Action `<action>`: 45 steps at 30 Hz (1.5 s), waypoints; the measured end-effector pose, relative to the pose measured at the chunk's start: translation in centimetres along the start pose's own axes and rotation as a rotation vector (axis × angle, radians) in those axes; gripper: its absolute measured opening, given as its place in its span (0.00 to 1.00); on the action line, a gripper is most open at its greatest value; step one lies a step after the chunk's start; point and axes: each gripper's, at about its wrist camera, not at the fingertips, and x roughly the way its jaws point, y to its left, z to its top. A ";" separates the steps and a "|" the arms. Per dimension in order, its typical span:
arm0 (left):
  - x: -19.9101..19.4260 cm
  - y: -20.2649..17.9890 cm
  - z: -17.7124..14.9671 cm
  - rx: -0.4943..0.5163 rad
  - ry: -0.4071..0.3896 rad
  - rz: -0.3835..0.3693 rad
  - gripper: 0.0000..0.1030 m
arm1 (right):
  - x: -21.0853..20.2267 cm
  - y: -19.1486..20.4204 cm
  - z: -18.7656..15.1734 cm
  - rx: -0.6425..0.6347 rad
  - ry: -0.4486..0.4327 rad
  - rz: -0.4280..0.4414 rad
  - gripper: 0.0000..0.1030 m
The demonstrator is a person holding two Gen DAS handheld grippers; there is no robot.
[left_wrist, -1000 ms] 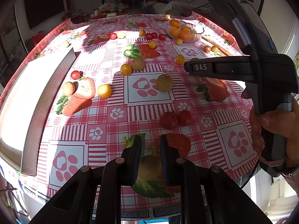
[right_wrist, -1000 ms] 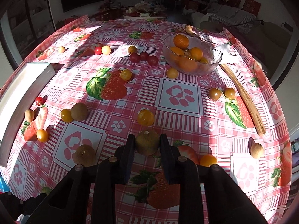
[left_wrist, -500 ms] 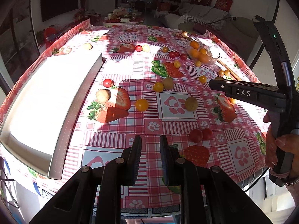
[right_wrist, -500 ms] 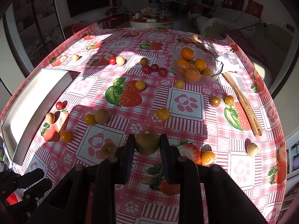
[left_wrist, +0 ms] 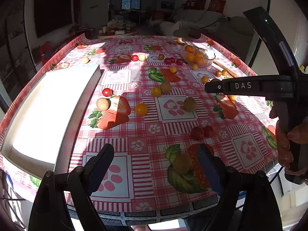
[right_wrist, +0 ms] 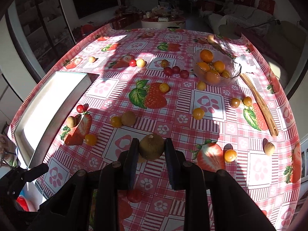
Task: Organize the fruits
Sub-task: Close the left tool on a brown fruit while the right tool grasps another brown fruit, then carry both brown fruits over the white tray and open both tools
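- Right claw, at the frame's lower centre, is clamped on a brown longan.
- Left claw has just been opening; its jaws stand apart above the tabletop, gripping nothing, a brownish fruit lying beneath.

Left wrist view: set low at the near table edge, facing across the checked tablecloth toward the far room, white tray close on the left. Right wrist view: set higher and further right, tilted down more steeply. Shared by both: tray, glass bowl, scattered fruit between.
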 end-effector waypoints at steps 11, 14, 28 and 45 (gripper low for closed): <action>3.5 -2.8 -0.8 0.066 0.124 -0.025 0.26 | -0.8 -1.4 -1.4 0.039 0.011 -0.001 0.29; 3.1 -1.8 -0.5 0.024 0.126 -0.055 0.26 | -1.0 -0.5 -1.1 0.019 0.010 0.012 0.29; -2.0 12.5 2.9 -0.154 -0.015 0.178 0.26 | 0.6 9.4 3.5 -0.120 0.028 0.150 0.29; 6.0 26.4 7.7 -0.331 0.136 0.354 0.26 | 12.1 22.6 11.4 -0.223 0.174 0.288 0.28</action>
